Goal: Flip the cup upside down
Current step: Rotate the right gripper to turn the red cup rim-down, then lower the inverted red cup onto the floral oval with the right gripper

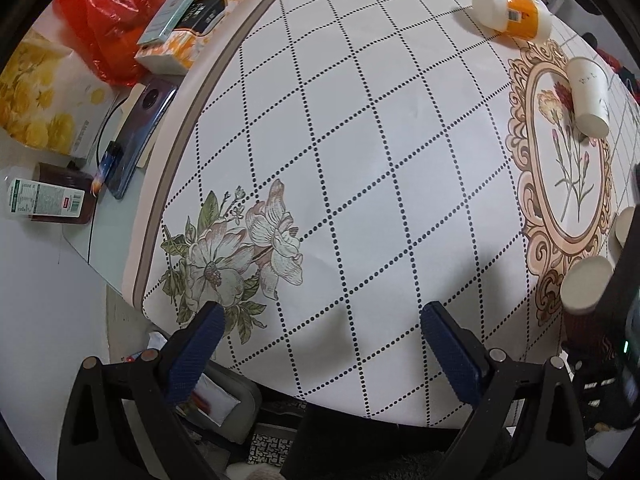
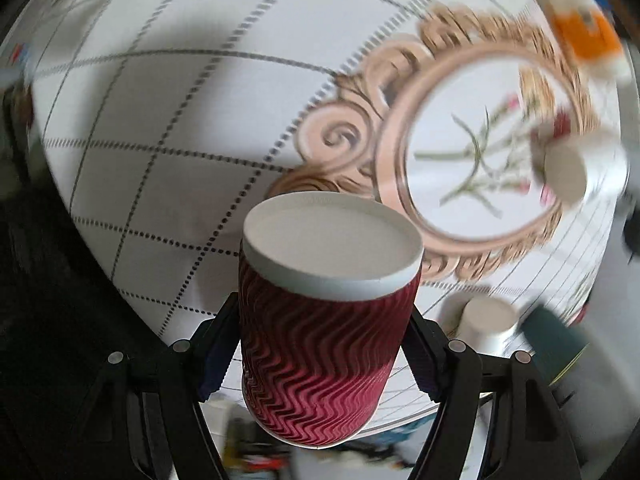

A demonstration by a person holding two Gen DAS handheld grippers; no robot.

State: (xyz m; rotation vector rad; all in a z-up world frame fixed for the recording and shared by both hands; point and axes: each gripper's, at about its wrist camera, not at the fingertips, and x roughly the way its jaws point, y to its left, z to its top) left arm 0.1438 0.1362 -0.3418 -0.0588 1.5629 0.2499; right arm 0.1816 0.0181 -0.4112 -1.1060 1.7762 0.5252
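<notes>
My right gripper [image 2: 320, 344] is shut on a dark red ripple-wall paper cup [image 2: 320, 352], held above the table's near edge with its white base [image 2: 332, 240] pointing away from the camera. The view is motion-blurred. The same cup [image 1: 586, 292] shows at the right edge of the left wrist view, with the right gripper's dark body beside it. My left gripper [image 1: 320, 320] is open and empty, hovering over the near edge of the tablecloth [image 1: 360, 140].
An orange-labelled cup [image 1: 516, 10] and a white cup [image 1: 588, 96] lie on their sides at the far right. Another white cup [image 2: 486, 324] and a dark green cup [image 2: 556, 340] stand near the right gripper. A phone [image 1: 136, 132], boxes and red bag lie left.
</notes>
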